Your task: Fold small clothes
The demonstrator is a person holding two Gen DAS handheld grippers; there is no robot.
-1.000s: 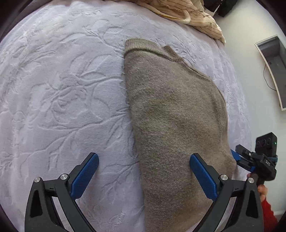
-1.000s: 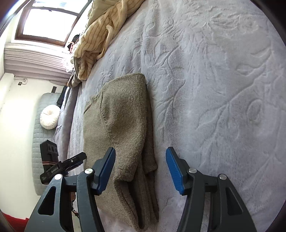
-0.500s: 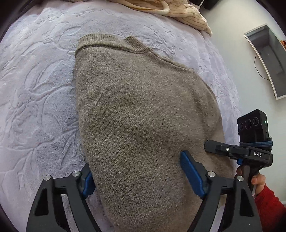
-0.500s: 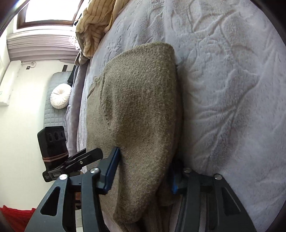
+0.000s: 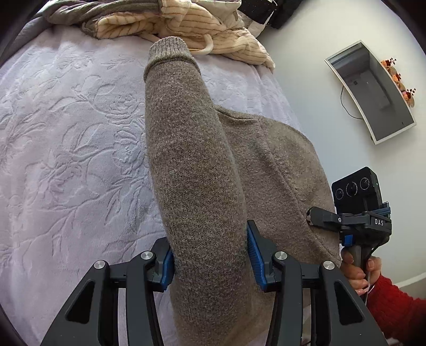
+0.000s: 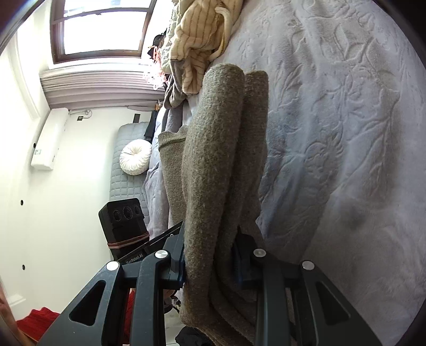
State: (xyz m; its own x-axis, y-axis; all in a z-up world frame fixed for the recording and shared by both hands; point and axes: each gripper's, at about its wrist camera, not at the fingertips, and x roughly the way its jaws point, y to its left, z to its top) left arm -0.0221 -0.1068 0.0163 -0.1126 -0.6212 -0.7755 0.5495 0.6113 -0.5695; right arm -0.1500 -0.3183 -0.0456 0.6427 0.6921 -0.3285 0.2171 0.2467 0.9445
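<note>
A grey-brown knit sweater (image 5: 194, 170) lies folded lengthwise on the lavender embossed bedspread (image 5: 66, 138). My left gripper (image 5: 210, 255) is shut on its near edge, and the cloth bulges up between the blue pads. My right gripper (image 6: 210, 263) is shut on the other near corner of the same sweater (image 6: 213, 165), where several folded layers show between the fingers. The right gripper also shows in the left wrist view (image 5: 319, 217), touching the sweater's right edge. The sweater's near end is raised off the bed in both views.
A pile of cream striped clothes (image 5: 186, 24) lies at the far end of the bed, also in the right wrist view (image 6: 197, 40). A wall mirror (image 5: 372, 90) hangs on the right. A grey bench with a white round cushion (image 6: 134, 157) stands beyond the bed by the window.
Both grippers went from open above the sweater to shut on its near edge. The held end has been lifted, so the sweater now rises toward both cameras.
</note>
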